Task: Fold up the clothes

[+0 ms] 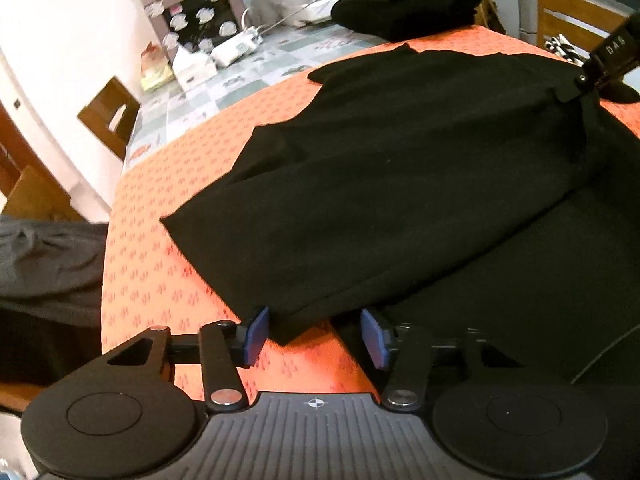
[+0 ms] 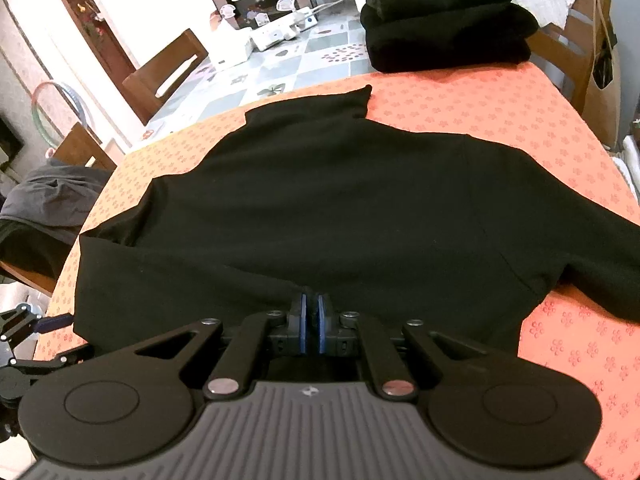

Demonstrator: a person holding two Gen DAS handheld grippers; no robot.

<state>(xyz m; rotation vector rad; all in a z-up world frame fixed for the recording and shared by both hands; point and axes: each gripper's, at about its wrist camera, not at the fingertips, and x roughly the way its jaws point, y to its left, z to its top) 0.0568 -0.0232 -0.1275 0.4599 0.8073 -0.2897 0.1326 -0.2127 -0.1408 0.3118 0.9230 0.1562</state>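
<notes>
Pointing down at a slant, both claws work at the near edge of a black sweater (image 2: 340,208) spread flat on the bench (image 2: 500,100), which wears an orange flower-print cloth.

Left claw (image 1: 316,334): jaws partly apart, blue pads (image 1: 256,334) standing either side of a folded corner of the sweater's hem. Corner lies between the pads; no pad visibly pressing on it. Nothing gripped.

Right claw (image 2: 311,322): jaws closed almost together at the hem's middle, fabric bunched right at the tips. Cannot tell for sure if cloth is pinched between the pads.

Sweater lies collar away from the claws, one sleeve trailing off to the right in the right wrist view.

Surroundings: stack of folded black clothes (image 2: 444,20) at the far bench edge, well clear. Grey garment (image 2: 52,200) heaped on a chair at left. Wooden chairs (image 2: 168,72) and tiled floor (image 2: 280,68) beyond. Nothing obstructs either claw.
</notes>
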